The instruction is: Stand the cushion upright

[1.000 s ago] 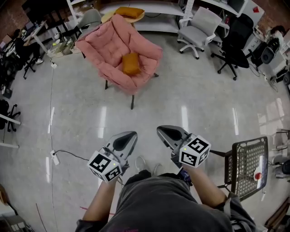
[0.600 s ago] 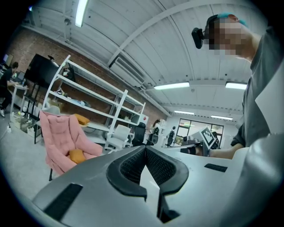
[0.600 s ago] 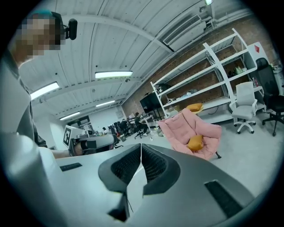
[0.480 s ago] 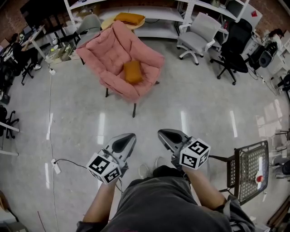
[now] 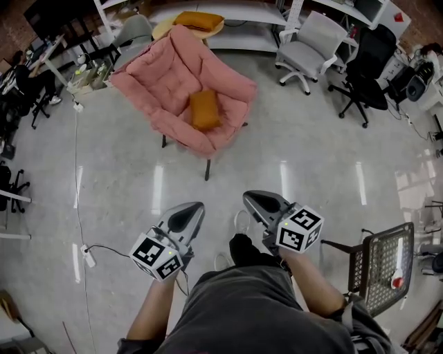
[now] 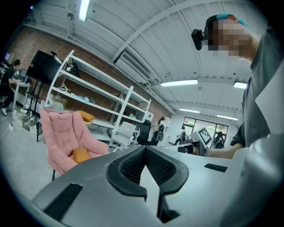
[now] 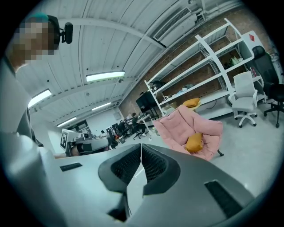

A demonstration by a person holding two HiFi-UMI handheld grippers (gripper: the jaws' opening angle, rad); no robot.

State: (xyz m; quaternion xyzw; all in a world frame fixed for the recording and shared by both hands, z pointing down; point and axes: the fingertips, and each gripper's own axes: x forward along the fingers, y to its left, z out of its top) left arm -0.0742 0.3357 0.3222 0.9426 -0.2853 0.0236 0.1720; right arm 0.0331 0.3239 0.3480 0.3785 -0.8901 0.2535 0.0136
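Note:
An orange cushion lies slumped on the seat of a pink padded armchair across the floor ahead. The left gripper view shows the cushion small at the left, and in the right gripper view the cushion sits right of centre. My left gripper and right gripper are held side by side in front of the person's body, well short of the chair. Both point toward the chair. The left gripper's jaws meet at the tips with nothing between them, and so do the right gripper's.
A second orange cushion rests on a round table behind the armchair. A white office chair and a black one stand at the back right. A metal mesh seat is at my right; a cable with a power strip at my left.
The person has walked forward: armchair and cushion sit lower and nearer in the head view. Both grippers travelled along, still shut and side by side.

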